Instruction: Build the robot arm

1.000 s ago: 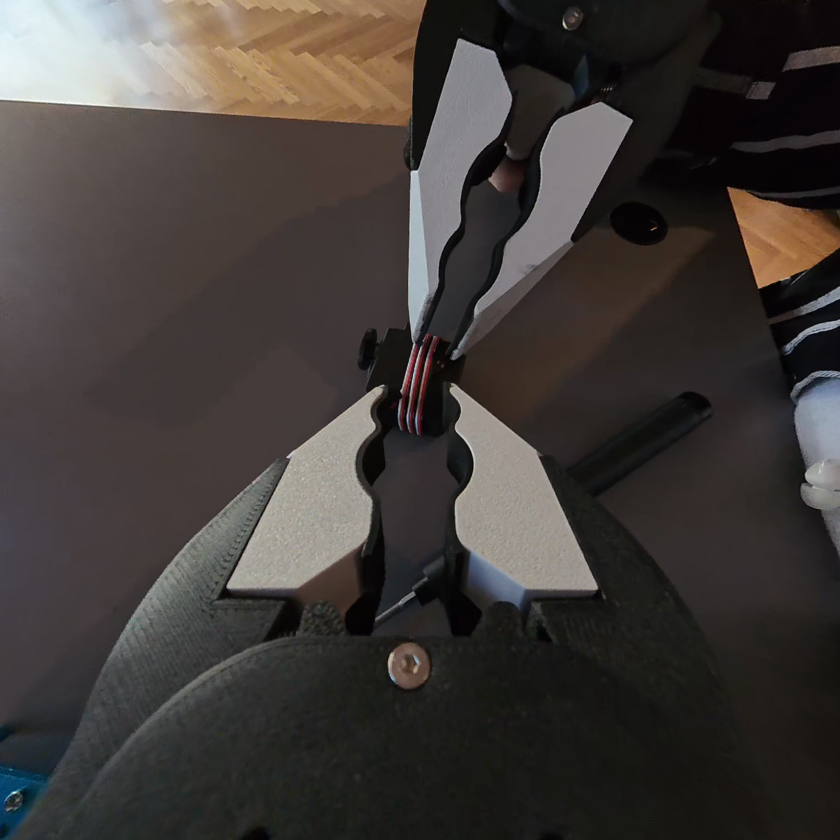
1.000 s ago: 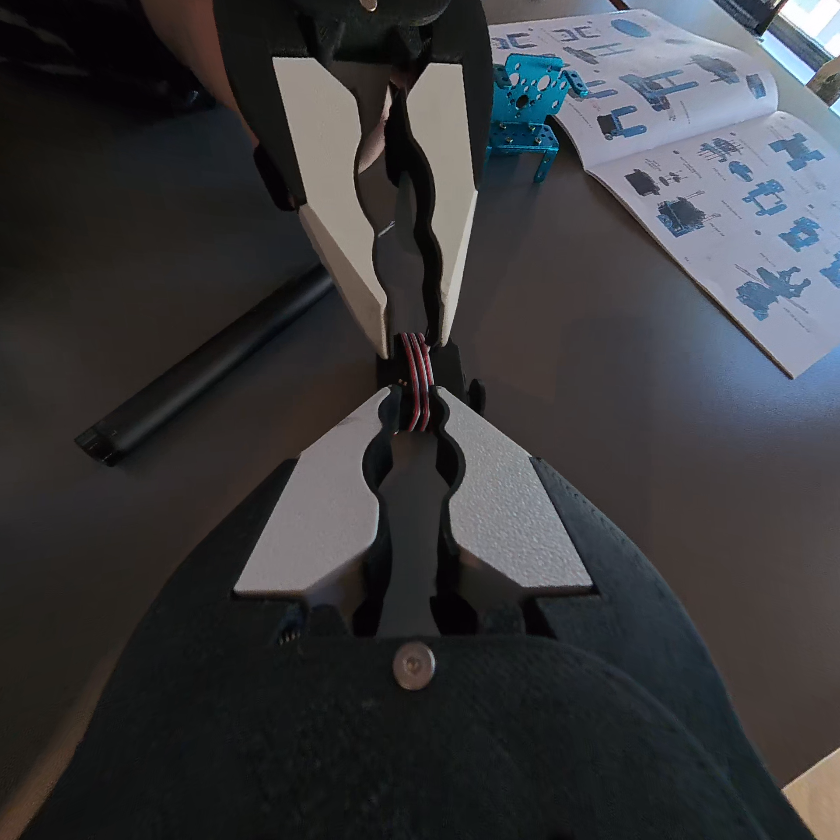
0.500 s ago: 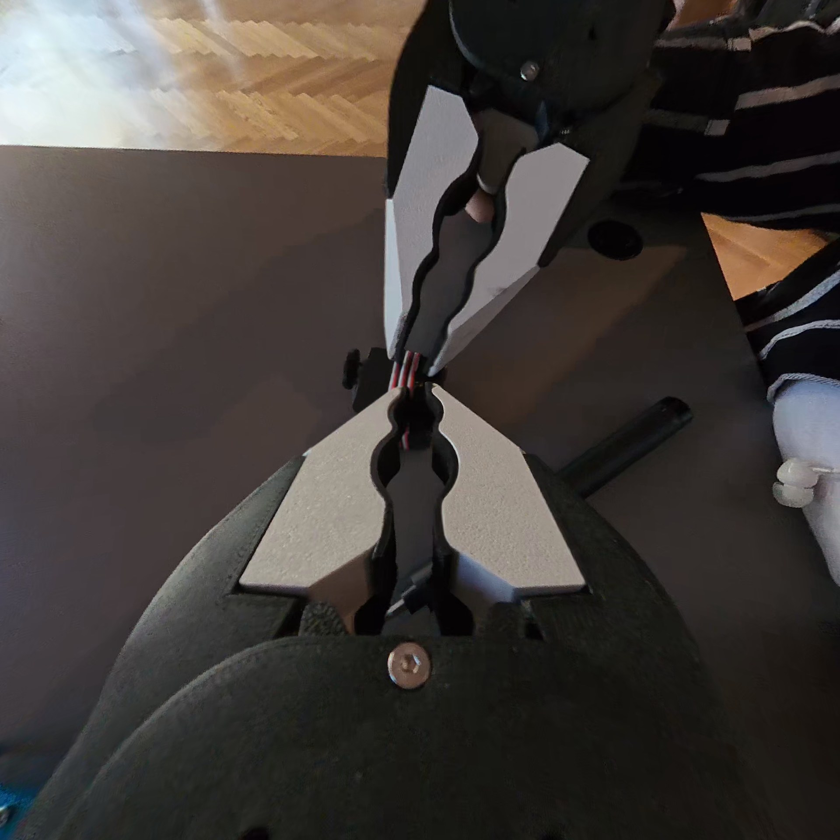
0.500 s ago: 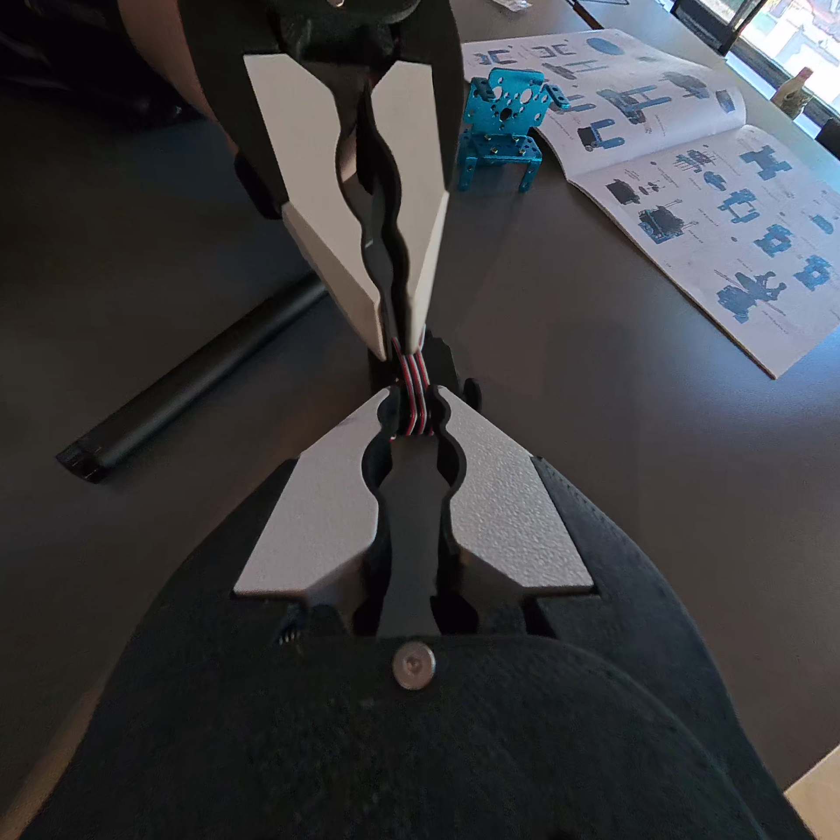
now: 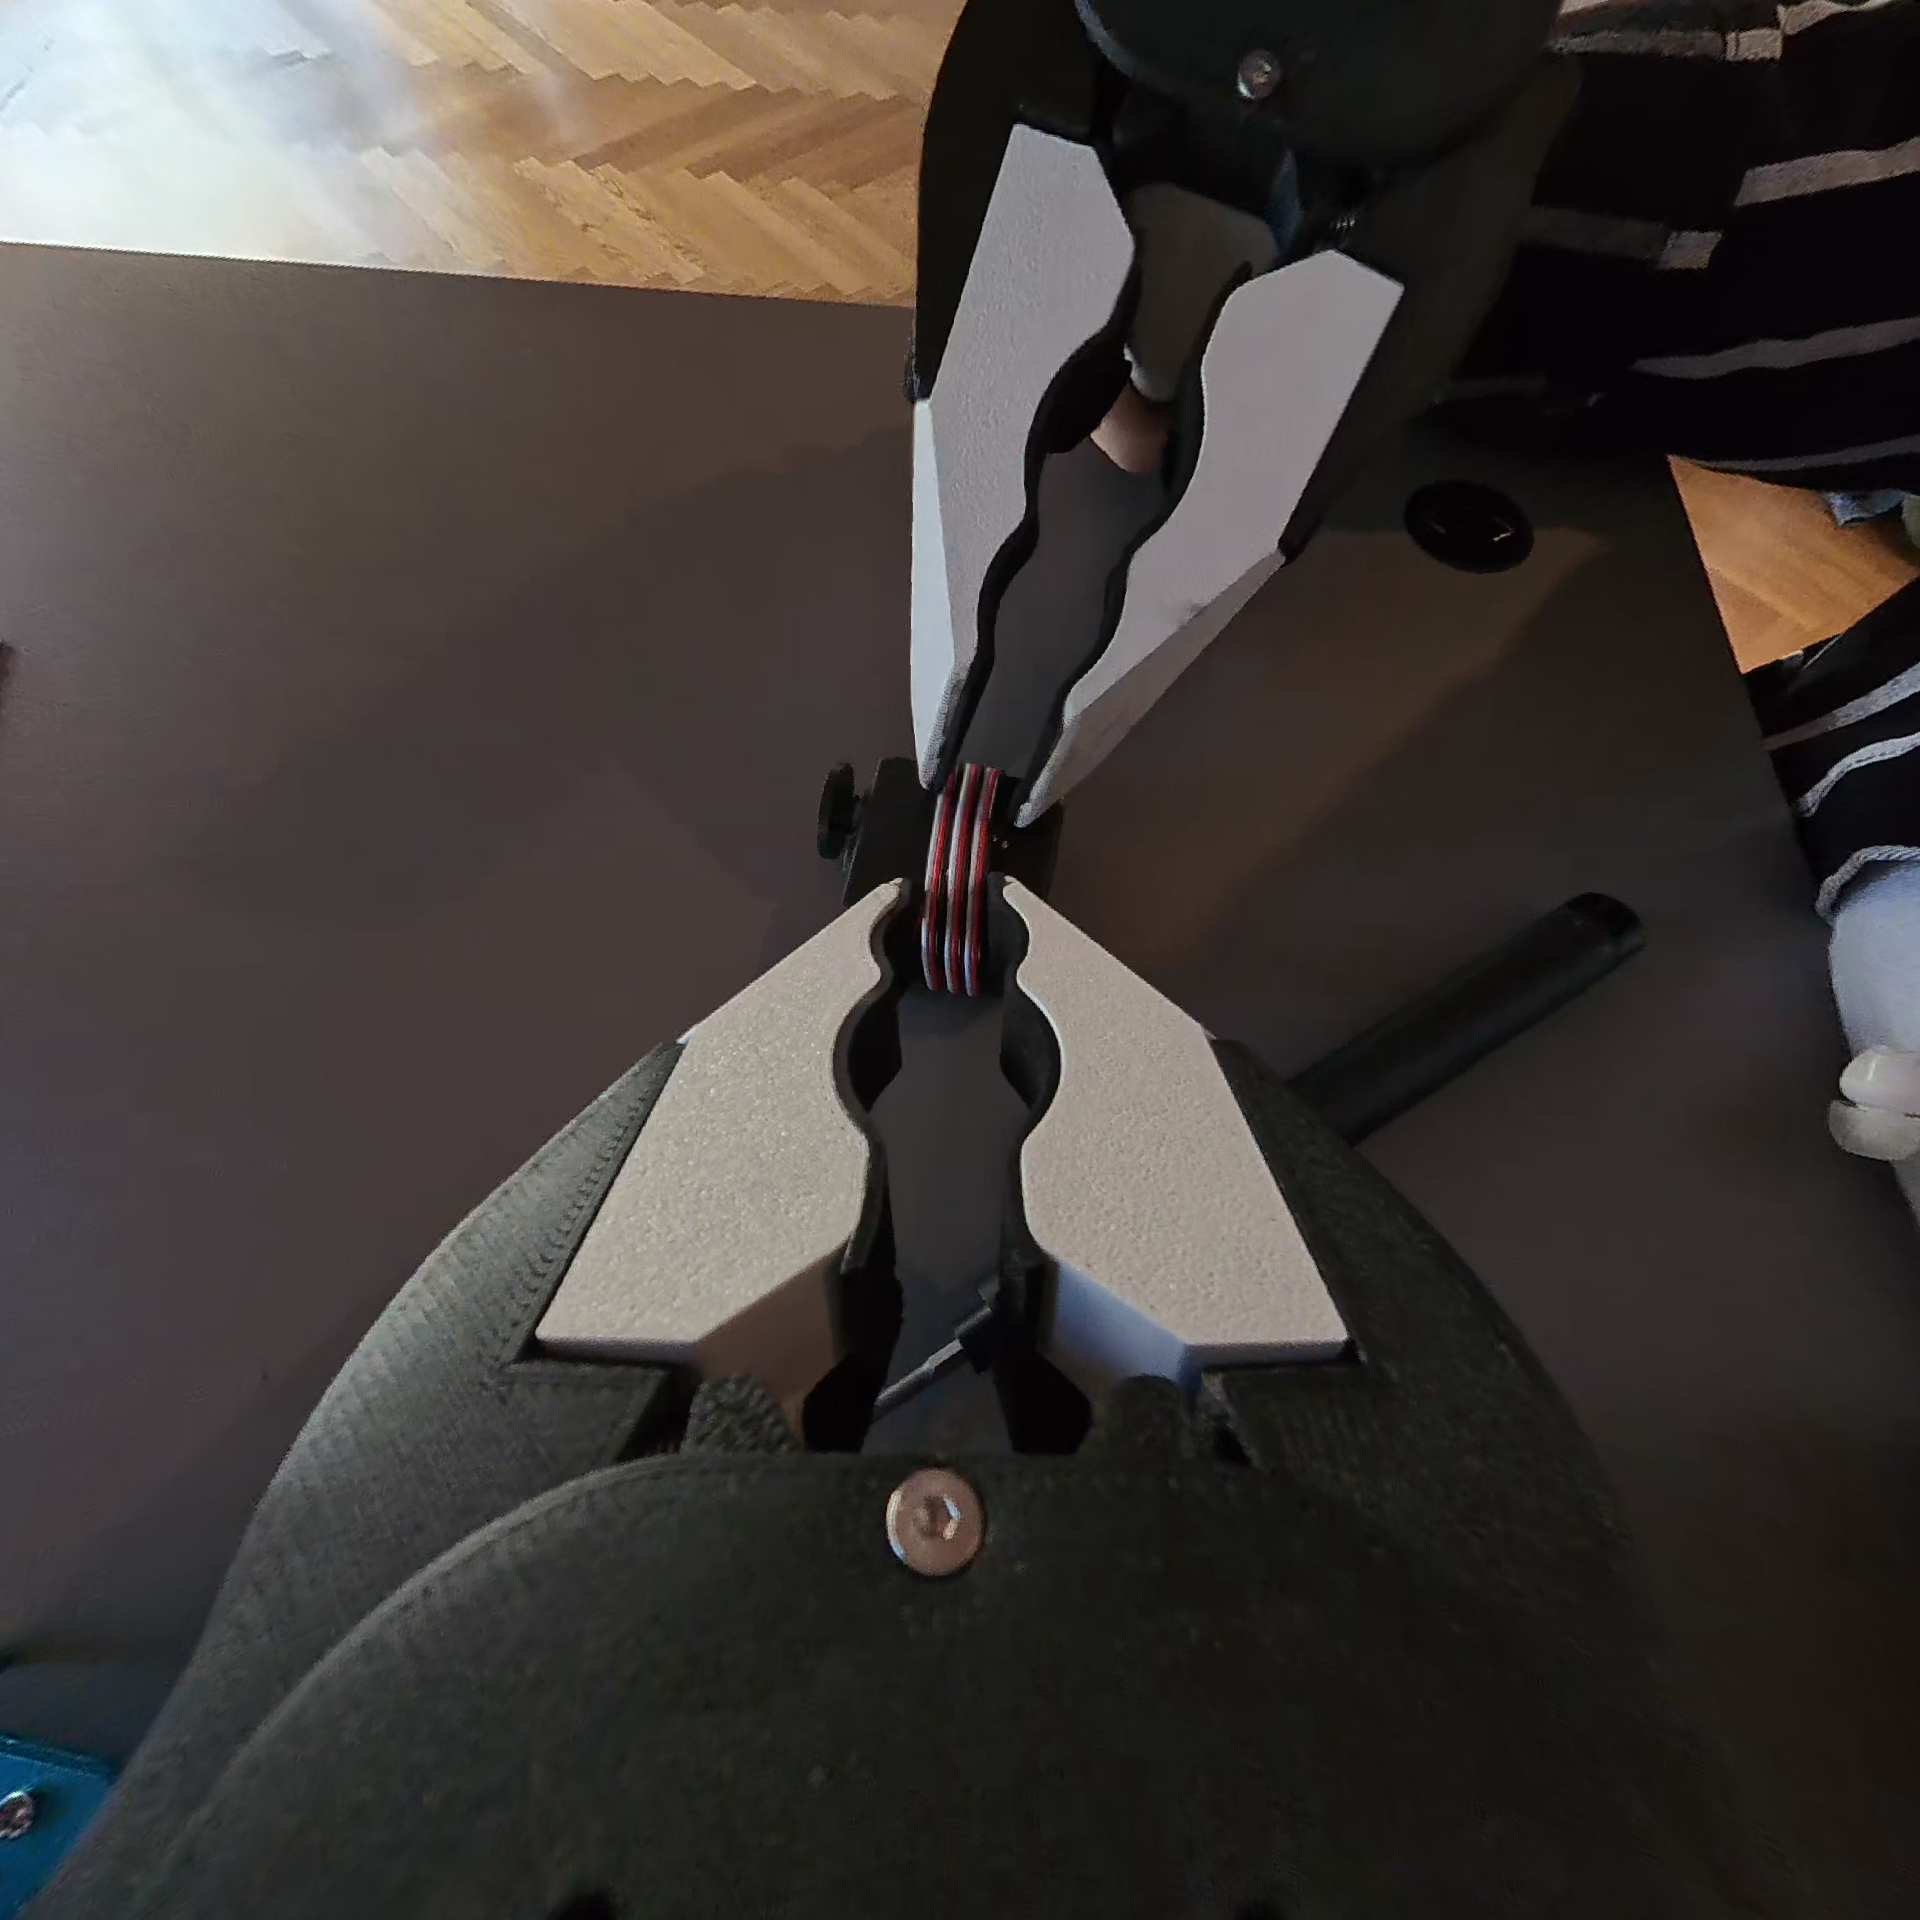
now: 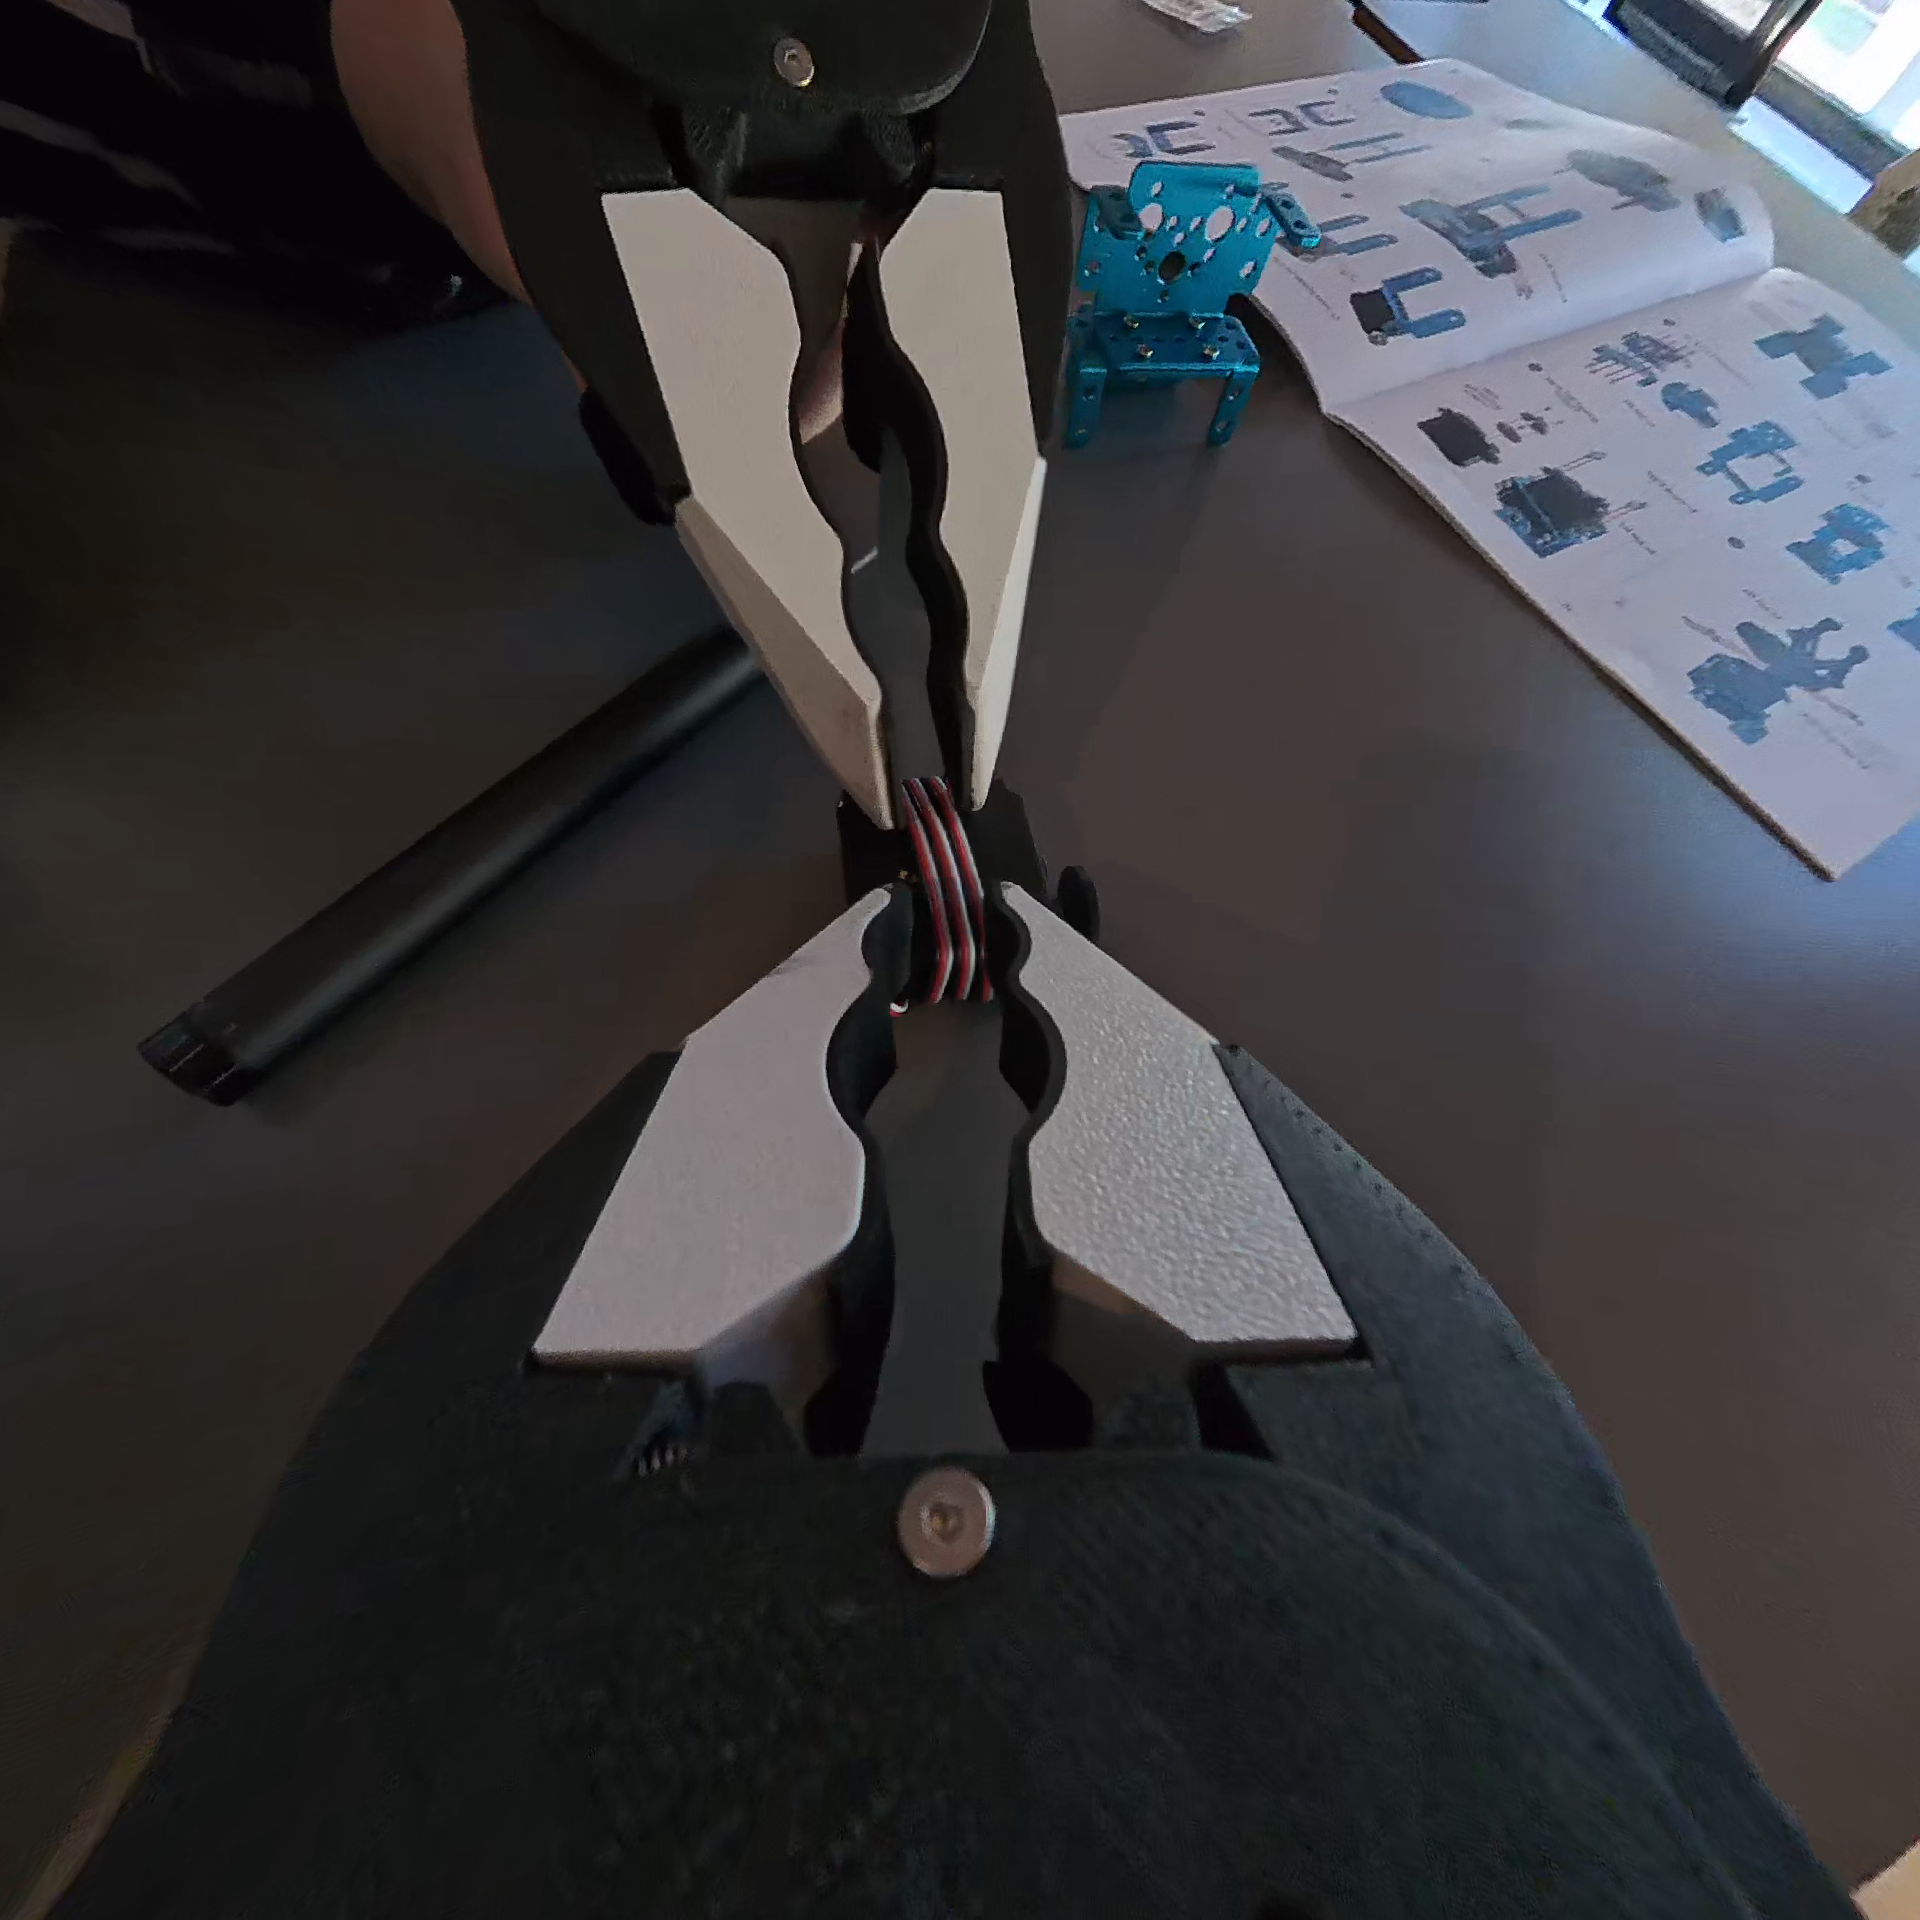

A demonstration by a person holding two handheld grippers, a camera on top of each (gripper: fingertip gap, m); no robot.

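Between the two grippers, a coiled bundle of red, white and black wires point(image 5: 961, 902) was pinched from both ends: the left gripper point(image 5: 951, 896) had its grey fingers point(image 5: 748, 1164) nearly together on the near end of the bundle, and the right gripper point(image 6: 948, 902) was clamped the same way on the opposite end, so the tips of the two tools almost met over the wires. Just under the bundle sat a small black servo body point(image 5: 888, 831) with a little knob on its side, resting on the dark table point(image 5: 416, 623); whether the wires ran into it could not be told. A black cylindrical rod point(image 6: 457, 883) lay on the table just beside the grippers, at an angle. Farther off in the right wrist view stood a blue perforated metal bracket point(image 6: 1164, 301) and, next to it, an open booklet point(image 6: 1621, 436) with blue and black diagrams. In the left wrist view a round black grommet point(image 5: 1467, 528) sat in the tabletop, a striped sleeve point(image 5: 1745, 208) showed at the right edge, and herringbone wood flooring point(image 5: 520, 125) lay beyond the table
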